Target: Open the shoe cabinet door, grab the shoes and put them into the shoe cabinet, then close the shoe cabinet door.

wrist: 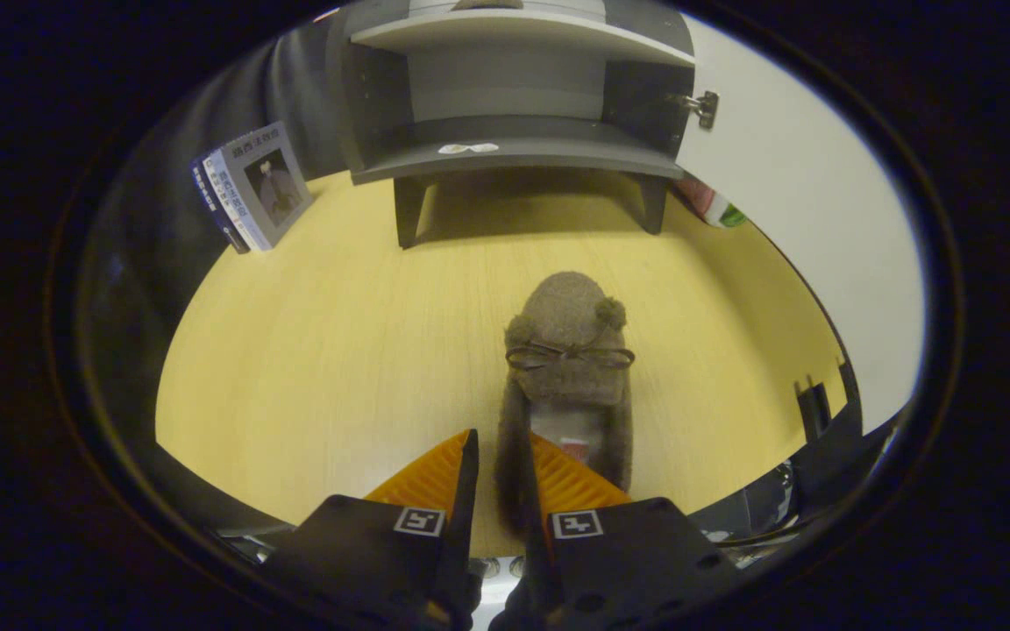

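Note:
A brown fuzzy slipper (pixel 568 337) with two pom-poms and a thin bow points toward the cabinet, toe away from me. My gripper (pixel 501 436) is shut on the slipper's left side wall near the heel, one finger outside the shoe and one inside its opening. I cannot tell whether the shoe rests on the yellow wooden tabletop (pixel 338 350) or hangs just above it. Beyond the shoe stands the grey shoe cabinet (pixel 505 153) on short legs. Its white door (pixel 785 175) is swung open to the right, and the lower shelf and an upper shelf show.
A few books (pixel 252 187) lean against the dark wall to the left of the cabinet. A red and green object (pixel 715 206) peeks out behind the door's lower edge. A small dark clamp (pixel 812 405) sits at the table's right edge.

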{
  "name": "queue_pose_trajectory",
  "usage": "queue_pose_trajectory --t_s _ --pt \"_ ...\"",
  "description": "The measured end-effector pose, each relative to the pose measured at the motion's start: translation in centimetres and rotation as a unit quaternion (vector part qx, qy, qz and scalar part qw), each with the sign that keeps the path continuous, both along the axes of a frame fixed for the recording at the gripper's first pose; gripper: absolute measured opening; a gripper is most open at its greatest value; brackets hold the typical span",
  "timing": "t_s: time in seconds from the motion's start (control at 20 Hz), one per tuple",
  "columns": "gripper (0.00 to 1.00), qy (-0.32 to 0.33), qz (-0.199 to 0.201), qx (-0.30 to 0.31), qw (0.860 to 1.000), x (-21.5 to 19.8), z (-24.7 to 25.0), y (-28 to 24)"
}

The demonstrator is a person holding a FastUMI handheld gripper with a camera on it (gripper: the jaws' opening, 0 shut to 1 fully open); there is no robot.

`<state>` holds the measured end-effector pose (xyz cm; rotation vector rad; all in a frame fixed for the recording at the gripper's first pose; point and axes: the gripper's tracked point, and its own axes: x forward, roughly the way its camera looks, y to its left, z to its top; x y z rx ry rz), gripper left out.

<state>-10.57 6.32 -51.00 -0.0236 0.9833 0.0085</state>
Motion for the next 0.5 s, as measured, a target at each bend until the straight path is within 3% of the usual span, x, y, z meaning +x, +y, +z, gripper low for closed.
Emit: queue_pose_trajectory --t_s 0.5 --pt "0.3 0.017 0.01 -0.034 0.999 0.5 -1.9 -0.6"
